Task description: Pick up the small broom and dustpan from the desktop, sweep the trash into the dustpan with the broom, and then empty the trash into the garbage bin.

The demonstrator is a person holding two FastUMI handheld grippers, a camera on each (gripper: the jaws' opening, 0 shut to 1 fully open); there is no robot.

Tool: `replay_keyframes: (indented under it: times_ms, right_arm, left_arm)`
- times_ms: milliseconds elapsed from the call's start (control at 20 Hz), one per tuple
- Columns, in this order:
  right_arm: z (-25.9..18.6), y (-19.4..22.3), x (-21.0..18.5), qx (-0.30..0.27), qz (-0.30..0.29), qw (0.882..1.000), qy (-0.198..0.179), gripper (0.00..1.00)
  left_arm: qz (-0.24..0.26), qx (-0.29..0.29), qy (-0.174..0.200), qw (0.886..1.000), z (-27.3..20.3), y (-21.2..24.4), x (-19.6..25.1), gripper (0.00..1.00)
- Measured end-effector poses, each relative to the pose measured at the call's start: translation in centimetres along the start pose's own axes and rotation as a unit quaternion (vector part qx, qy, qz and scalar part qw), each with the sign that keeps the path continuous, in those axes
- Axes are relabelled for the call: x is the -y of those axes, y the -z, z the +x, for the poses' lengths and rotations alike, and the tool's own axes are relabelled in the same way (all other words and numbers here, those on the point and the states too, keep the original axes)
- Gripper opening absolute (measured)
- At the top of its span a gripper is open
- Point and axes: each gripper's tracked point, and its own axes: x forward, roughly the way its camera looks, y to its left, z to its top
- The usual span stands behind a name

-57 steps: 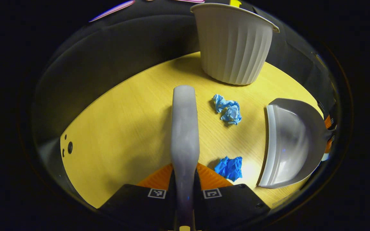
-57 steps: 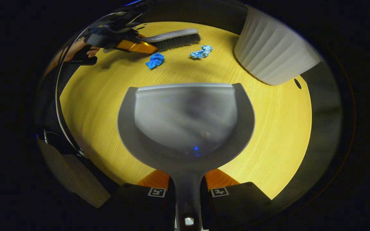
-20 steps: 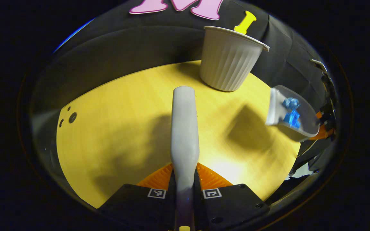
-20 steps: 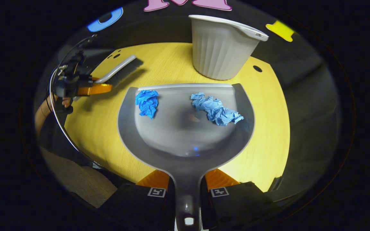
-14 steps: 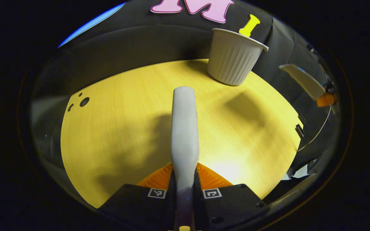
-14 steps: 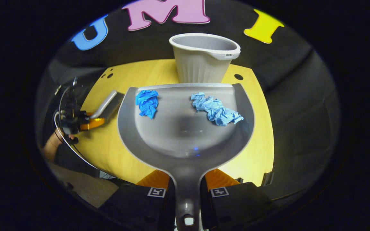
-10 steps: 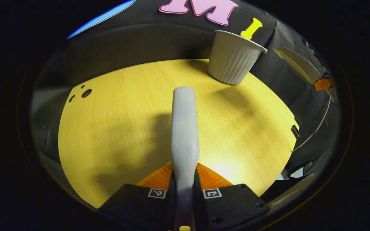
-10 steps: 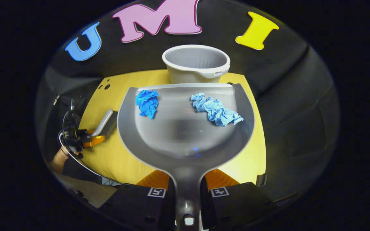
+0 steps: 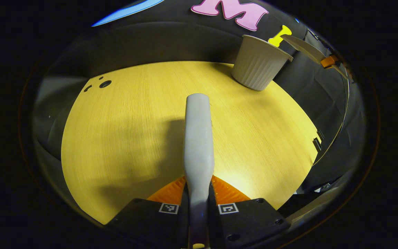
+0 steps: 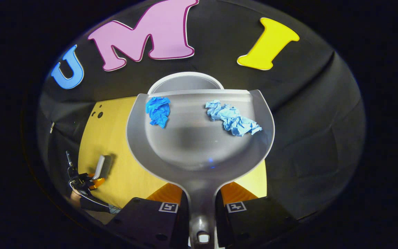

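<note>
Right tongs point(image 10: 201, 204) clenched on the dustpan point(image 10: 199, 138) handle; stiff light plastic, best gripped there. Two crumpled blue wads point(image 10: 231, 119) lie loose near its lip, poised over the garbage bin point(image 10: 184, 80). Left tongs point(image 9: 199, 205) grasp the broom point(image 9: 198, 138) above the surface point(image 9: 123, 131). No readable labels.

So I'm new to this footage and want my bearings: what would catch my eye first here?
In the right gripper view, two crumpled blue wads, one dark and one pale, lie in the grey dustpan, whose front edge is raised over the pale ribbed bin. In the left gripper view, the grey broom handle runs up the middle above the yellow desktop.
</note>
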Motion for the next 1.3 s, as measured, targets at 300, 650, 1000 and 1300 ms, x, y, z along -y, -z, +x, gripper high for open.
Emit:
replay_keyframes:
  times_ms: [300, 650, 1000, 1300]
  right_arm:
    - [-0.3, 0.1, 0.8, -0.027, -0.035, 0.999, 0.024, 0.36]
    - [-1.4, 0.4, 2.5, -0.094, -0.134, 0.983, 0.078, 0.36]
    - [-5.4, -1.1, 6.6, -0.139, -0.255, 0.947, 0.135, 0.35]
    - [-5.2, -1.7, 7.0, -0.152, -0.311, 0.925, 0.159, 0.35]
  left_arm:
    - [-0.023, -0.004, -0.005, 1.000, 0.5, -0.1, 0.1, 0.27]
    - [-0.032, -0.008, -0.012, 0.999, 0.4, 0.0, 0.0, 0.27]
    - [-0.032, -0.013, -0.012, 0.999, 0.3, 0.2, 0.0, 0.29]
    - [-0.034, -0.015, -0.008, 0.999, 0.3, 0.1, 0.1, 0.27]
